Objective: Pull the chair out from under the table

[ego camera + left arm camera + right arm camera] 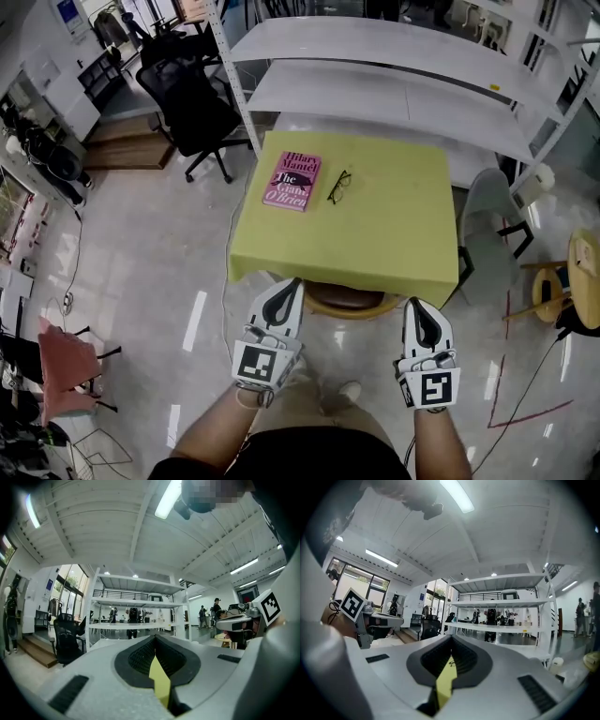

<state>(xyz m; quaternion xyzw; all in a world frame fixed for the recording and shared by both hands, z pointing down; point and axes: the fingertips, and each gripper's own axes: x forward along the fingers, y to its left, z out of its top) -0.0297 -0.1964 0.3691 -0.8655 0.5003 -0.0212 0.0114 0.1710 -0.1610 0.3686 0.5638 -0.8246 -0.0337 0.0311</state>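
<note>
A chair with a round brown seat stands tucked under the near edge of the yellow table; only the front of the seat shows. My left gripper is shut and empty, its tips at the table's front edge just left of the seat. Right of the seat, my right gripper is also shut and empty, a little short of the edge. In the left gripper view the left gripper has its jaws together, with a sliver of yellow tabletop showing past them. The right gripper looks the same in its own view.
A pink book and a pair of glasses lie on the table. White shelving stands behind it. A black office chair is at the back left, a grey chair and a wooden stool at the right.
</note>
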